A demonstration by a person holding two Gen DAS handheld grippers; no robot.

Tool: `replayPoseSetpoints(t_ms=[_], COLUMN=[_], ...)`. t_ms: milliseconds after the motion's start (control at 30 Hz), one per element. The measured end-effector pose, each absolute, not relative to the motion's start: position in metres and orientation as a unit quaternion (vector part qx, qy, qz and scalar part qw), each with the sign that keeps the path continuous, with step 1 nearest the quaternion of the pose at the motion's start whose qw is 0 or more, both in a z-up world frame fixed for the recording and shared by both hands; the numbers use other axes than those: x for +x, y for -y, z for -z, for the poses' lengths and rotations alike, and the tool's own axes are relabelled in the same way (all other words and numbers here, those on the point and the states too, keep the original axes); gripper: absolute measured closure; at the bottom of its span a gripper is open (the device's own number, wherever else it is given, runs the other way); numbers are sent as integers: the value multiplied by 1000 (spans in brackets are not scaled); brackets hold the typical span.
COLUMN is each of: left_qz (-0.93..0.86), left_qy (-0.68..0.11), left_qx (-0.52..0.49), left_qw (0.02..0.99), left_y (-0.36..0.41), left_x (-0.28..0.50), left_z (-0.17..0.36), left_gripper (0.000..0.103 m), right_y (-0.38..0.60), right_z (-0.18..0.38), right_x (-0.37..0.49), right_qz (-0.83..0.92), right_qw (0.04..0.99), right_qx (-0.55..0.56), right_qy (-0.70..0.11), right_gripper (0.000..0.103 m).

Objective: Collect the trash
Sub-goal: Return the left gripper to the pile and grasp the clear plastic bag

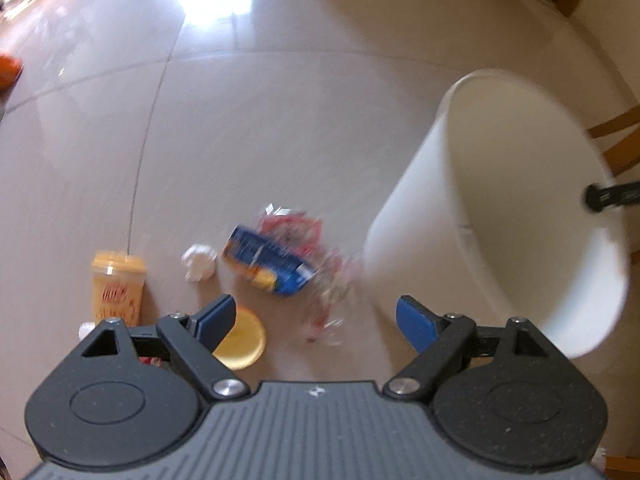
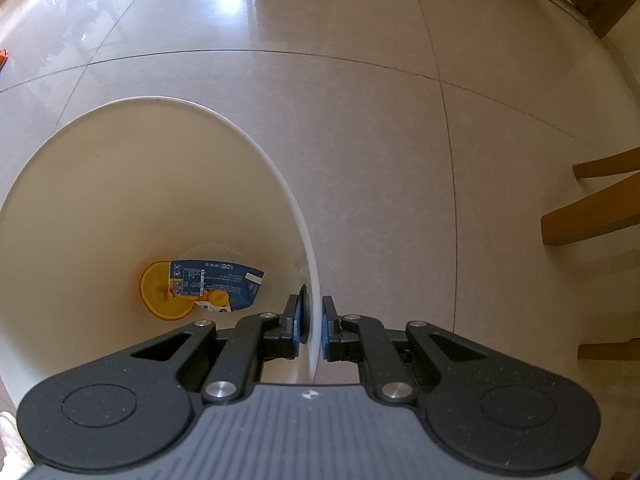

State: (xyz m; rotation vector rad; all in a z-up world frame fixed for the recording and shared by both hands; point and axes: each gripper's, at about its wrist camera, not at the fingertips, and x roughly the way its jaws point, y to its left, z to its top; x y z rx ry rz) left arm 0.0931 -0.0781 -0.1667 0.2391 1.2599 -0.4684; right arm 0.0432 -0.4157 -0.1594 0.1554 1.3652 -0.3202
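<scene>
Right claw (image 2: 315,330) was clamped on the rim of the white bin (image 2: 160,184), one pad inside the wall and one outside, pointing steeply down. Only the right wrist view saw into the bin: a blue carton (image 2: 218,286) lay at the bottom on top of an orange round lid (image 2: 162,298). That view showed none of the loose trash, just tiled floor (image 2: 380,140) and wooden chair legs (image 2: 600,208) off to the right. Left claw (image 1: 316,322) was spread wide with nothing between the pads, hanging over the floor. Left wrist view was motion-blurred but covered what the other missed: a blue and yellow carton (image 1: 266,260) lying on a crumpled red and clear wrapper (image 1: 316,252), a ball of white paper (image 1: 198,262) just beside it, an orange cup (image 1: 116,288) upright further left, and a yellow lid (image 1: 244,338) flat on the floor, partly behind my left finger. Same view had the bin from outside, just right of the trash pile, its inside bottom hidden. A dark finger of the right claw (image 1: 612,196) showed at the bin's far rim.
</scene>
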Motion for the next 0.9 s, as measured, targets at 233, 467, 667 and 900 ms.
replayPoseSetpoints(t_ms=[233, 467, 667, 900], left_qz=[223, 297, 302, 291], left_qy=[-585, -544, -544, -552], left_qx=[126, 192, 187, 193], left_qw=[770, 761, 760, 757], left_y=[59, 87, 101, 114], left_x=[86, 72, 75, 79], left_z=[246, 309, 345, 373], left_gripper=[16, 16, 23, 45], right_y=[409, 405, 404, 404], right_z=[162, 162, 161, 160], right_x=[40, 37, 36, 35], right_qz=[151, 150, 144, 143], right_qw=[768, 774, 776, 778], right_qx=[57, 44, 38, 38], right_qy=[-620, -613, -613, -611], right_gripper=[90, 89, 89, 89])
